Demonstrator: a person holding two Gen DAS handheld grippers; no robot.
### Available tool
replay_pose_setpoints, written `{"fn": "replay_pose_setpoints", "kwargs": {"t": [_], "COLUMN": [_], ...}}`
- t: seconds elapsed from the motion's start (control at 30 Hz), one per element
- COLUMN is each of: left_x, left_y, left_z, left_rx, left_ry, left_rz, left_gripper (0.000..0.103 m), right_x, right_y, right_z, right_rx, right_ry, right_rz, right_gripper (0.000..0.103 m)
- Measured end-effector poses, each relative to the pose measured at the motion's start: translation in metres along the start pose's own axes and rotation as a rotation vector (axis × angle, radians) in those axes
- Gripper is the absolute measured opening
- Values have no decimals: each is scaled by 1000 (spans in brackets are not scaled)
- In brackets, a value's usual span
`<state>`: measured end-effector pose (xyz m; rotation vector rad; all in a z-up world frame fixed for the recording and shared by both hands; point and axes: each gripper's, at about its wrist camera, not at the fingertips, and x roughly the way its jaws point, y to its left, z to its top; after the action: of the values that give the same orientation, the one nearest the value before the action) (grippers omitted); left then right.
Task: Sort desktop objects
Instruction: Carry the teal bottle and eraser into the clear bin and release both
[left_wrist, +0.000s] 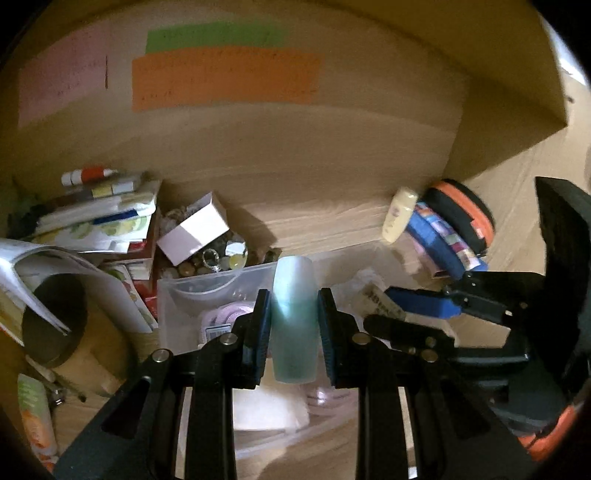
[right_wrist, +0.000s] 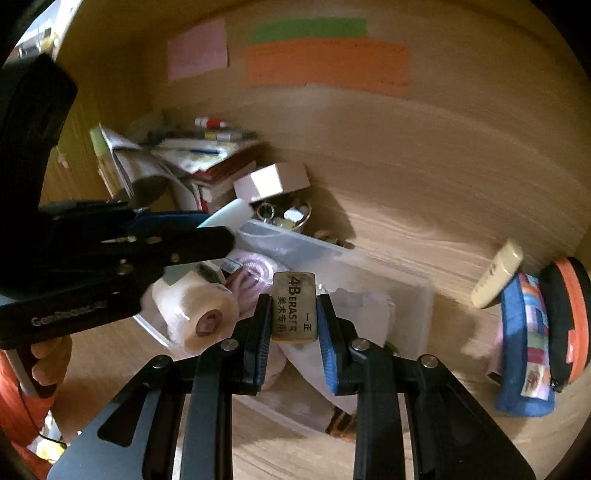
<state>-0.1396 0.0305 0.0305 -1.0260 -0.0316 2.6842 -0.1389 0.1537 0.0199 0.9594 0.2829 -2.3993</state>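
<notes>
My left gripper (left_wrist: 293, 317) is shut on a pale green tube-shaped bottle (left_wrist: 294, 317) and holds it above a clear plastic box (left_wrist: 192, 291). It also shows at the left of the right wrist view (right_wrist: 218, 225), with the bottle's white end (right_wrist: 231, 214) sticking out. My right gripper (right_wrist: 293, 314) is shut on a tan 4B eraser (right_wrist: 294, 306) over the same clear box (right_wrist: 406, 295). The right gripper shows in the left wrist view (left_wrist: 402, 314), right of the bottle. The box holds a roll of white tape (right_wrist: 195, 314) and pink items (right_wrist: 251, 273).
A pile of books and papers (left_wrist: 96, 225) with a glue stick (left_wrist: 88, 175) lies at the left. A small white carton (left_wrist: 194, 232) sits over a bowl of trinkets (left_wrist: 218, 258). A cream bottle (right_wrist: 498, 277), blue pouch (right_wrist: 524, 350) and orange-black case (right_wrist: 569, 317) lean at the right. Coloured notes (right_wrist: 325, 66) hang on the back wall.
</notes>
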Motion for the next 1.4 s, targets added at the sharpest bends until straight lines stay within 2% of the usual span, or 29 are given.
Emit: {"fn": "replay_pose_setpoints", "kwargs": {"t": [0.17,0.3,0.5,0.9,0.97,1.03,1.1,1.17,1.23,1.4], "left_x": [24,36,45,31,27,24,18,11,3,-25], "left_y": [14,28,34,30,26,23,19,16,15,3], "left_z": [-1,-2,-7,-4,-4,-4,-4,-5,-5,-9], "left_rx": [-9,-51,-58,-46,-34,-27,-14,-10,-6,32], "left_ry": [53,91,134,101,97,102,93,82,66,1], "left_rz": [33,12,-15,-11,-3,18,34,40,44,94], "left_gripper": [24,24,24,24,25,25,26,32,46,71], "right_x": [21,37,53,55,50,45,36,29,21,-1], "right_y": [6,9,12,17,19,20,21,21,20,19], "right_z": [1,2,1,2,2,2,1,2,2,-2], "right_rx": [-34,-45,-57,-81,-86,-90,-94,-92,-86,-67], "right_ry": [48,81,110,107,102,84,56,42,25,-8], "right_rz": [4,5,-1,-54,-54,-67,-92,-100,-110,-126], "right_gripper": [22,22,22,23,30,44,52,57,64,80]}}
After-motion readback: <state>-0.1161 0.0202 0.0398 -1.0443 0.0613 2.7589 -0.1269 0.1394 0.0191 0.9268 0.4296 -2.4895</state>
